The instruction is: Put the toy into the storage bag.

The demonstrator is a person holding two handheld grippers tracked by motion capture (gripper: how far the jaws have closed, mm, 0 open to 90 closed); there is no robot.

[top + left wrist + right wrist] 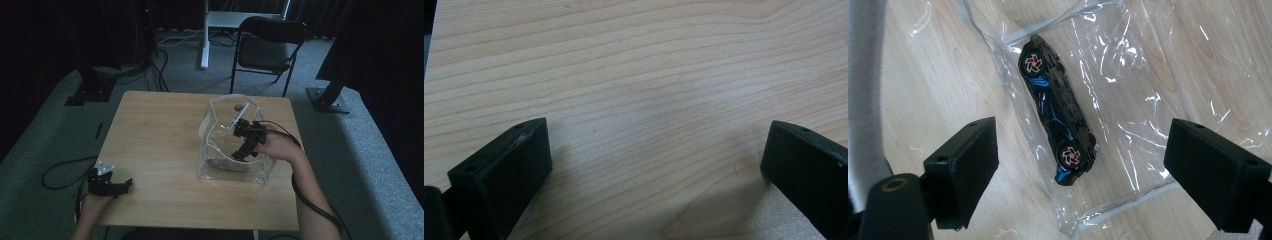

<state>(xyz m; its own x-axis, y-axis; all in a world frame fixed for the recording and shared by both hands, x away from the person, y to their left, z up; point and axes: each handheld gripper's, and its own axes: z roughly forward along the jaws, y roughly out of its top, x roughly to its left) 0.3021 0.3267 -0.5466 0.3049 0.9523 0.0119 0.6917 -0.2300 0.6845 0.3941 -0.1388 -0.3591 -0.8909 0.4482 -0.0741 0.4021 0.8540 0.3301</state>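
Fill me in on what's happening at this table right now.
A person works at a wooden table with a gripper in each hand. The right gripper reaches down into a clear plastic bag standing open on the table, its jaws spread wide above a black toy car with blue trim that lies on its side at the bag's bottom; it is not touching the car. The left gripper rests open near the table's front left corner, with bare wood between its jaws.

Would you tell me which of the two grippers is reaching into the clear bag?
The right gripper: it hovers open over the toy car inside the clear bag; the left gripper rests apart.
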